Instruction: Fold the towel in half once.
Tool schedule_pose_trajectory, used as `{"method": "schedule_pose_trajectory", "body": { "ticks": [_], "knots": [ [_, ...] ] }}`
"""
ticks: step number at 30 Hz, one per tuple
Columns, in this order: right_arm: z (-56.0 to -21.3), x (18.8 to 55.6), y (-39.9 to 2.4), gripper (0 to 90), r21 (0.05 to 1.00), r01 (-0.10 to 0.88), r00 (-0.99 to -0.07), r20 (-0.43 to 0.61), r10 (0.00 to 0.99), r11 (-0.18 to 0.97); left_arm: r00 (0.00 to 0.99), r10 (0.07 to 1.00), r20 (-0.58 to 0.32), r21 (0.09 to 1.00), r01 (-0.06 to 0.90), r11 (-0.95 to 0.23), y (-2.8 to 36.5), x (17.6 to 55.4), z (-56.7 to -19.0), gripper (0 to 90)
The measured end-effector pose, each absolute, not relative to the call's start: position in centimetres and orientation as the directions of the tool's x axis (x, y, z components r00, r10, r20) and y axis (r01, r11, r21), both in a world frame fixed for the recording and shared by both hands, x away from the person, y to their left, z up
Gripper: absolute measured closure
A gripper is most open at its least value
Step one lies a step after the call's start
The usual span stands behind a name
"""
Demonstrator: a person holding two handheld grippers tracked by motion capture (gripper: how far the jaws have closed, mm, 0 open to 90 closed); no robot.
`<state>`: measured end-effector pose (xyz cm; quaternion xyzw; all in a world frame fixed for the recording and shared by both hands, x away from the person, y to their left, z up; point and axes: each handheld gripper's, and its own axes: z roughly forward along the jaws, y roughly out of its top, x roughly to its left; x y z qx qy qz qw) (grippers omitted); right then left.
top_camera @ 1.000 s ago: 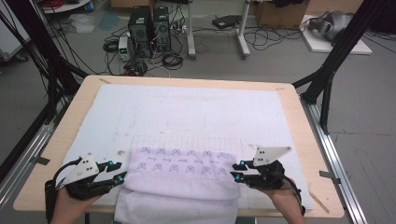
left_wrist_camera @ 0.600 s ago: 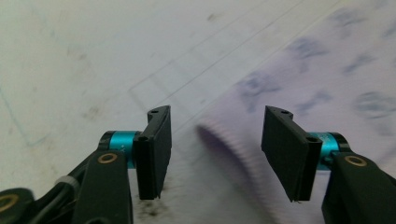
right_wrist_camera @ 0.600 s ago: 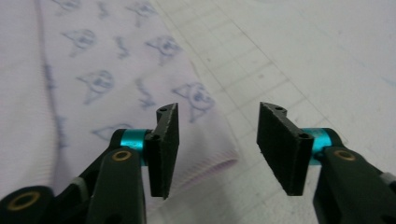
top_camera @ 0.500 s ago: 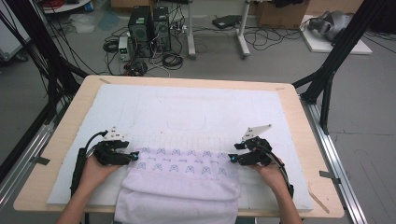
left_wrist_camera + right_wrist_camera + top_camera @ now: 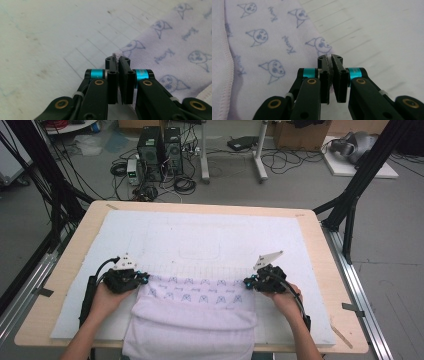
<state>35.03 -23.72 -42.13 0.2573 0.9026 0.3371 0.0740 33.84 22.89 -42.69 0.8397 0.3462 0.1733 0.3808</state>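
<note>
Left gripper [image 5: 118, 59]: jaws have just been closing and now pinch a corner of the towel [image 5: 175, 47], a tuft of cloth poking up between the tips. Right gripper [image 5: 330, 58]: jaws likewise just closed, nipped tight on the opposite far corner of the towel [image 5: 267, 57], fabric caught in the narrow slit between the pads. Towel is pale lilac, printed with small blue cat-like faces and script, stitched hem along one side. From above, the left gripper [image 5: 141, 279] and right gripper [image 5: 248, 282] sit at the two far corners of the towel [image 5: 192, 312], which lies at the near edge of the table [image 5: 320, 265], its near part doubled over in a thick fold and hanging slightly past the edge. Under it a white mat [image 5: 215, 232] with faint drawn lines covers most of the tabletop. Left hand [image 5: 107, 297] and right hand [image 5: 285, 297] grip the tools from the near side. Beyond the table: computer towers [image 5: 160, 147] and loose cables on the floor.
</note>
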Motion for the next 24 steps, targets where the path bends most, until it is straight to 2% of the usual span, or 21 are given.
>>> {"method": "schedule_pose_trajectory", "body": {
  "ticks": [4, 9, 13, 14, 15, 17, 19, 20, 24],
  "knots": [
    [-39.2, 37.9, -24.6, 86.3, 0.67, 0.417, -0.816, -0.022, 0.578, 0.614, 0.674, 0.739, 0.005, 0.791, 0.45, -0.415, 22.5, 37.4, -40.2, 86.2],
    [-34.1, 42.2, -24.7, 86.4, 0.69, 0.41, -0.773, -0.084, 0.629, 0.596, 0.627, 0.777, 0.057, 0.807, 0.429, -0.406, 21.9, 42.1, -35.5, 86.3],
    [-30.1, 45.0, -24.8, 86.3, 0.708, 0.391, -0.754, -0.12, 0.646, 0.588, 0.593, 0.802, 0.075, 0.845, 0.389, -0.367, 22.0, 44.4, -31.0, 86.2],
    [-29.4, 45.6, -24.9, 86.2, 0.714, 0.388, -0.753, -0.119, 0.647, 0.583, 0.577, 0.813, 0.08, 0.848, 0.39, -0.36, 22.1, 44.7, -30.4, 85.5],
    [-29.0, 46.1, -24.9, 84.1, 0.729, 0.394, -0.746, -0.102, 0.658, 0.56, 0.56, 0.825, 0.078, 0.848, 0.398, -0.35, 22.2, 44.9, -30.3, 79.6],
    [-29.5, 46.6, -25.0, 66.9, 0.747, 0.41, -0.73, -0.075, 0.679, 0.523, 0.529, 0.845, 0.072, 0.832, 0.435, -0.344, 22.5, 45.3, -31.0, 62.1],
    [-30.8, 47.1, -25.1, 54.8, 0.739, 0.451, -0.728, -0.02, 0.685, 0.501, 0.538, 0.841, 0.048, 0.828, 0.449, -0.335, 23.1, 45.1, -32.1, 55.3],
    [-32.0, 47.0, -25.0, 52.3, 0.734, 0.474, -0.733, 0.023, 0.68, 0.486, 0.543, 0.839, 0.041, 0.823, 0.457, -0.337, 23.4, 44.8, -32.8, 54.6],
    [-35.2, 45.9, -24.5, 51.0, 0.706, 0.485, -0.755, 0.039, 0.655, 0.517, 0.575, 0.818, -0.002, 0.808, 0.483, -0.337, 23.8, 43.7, -35.4, 52.8]
  ]
}}
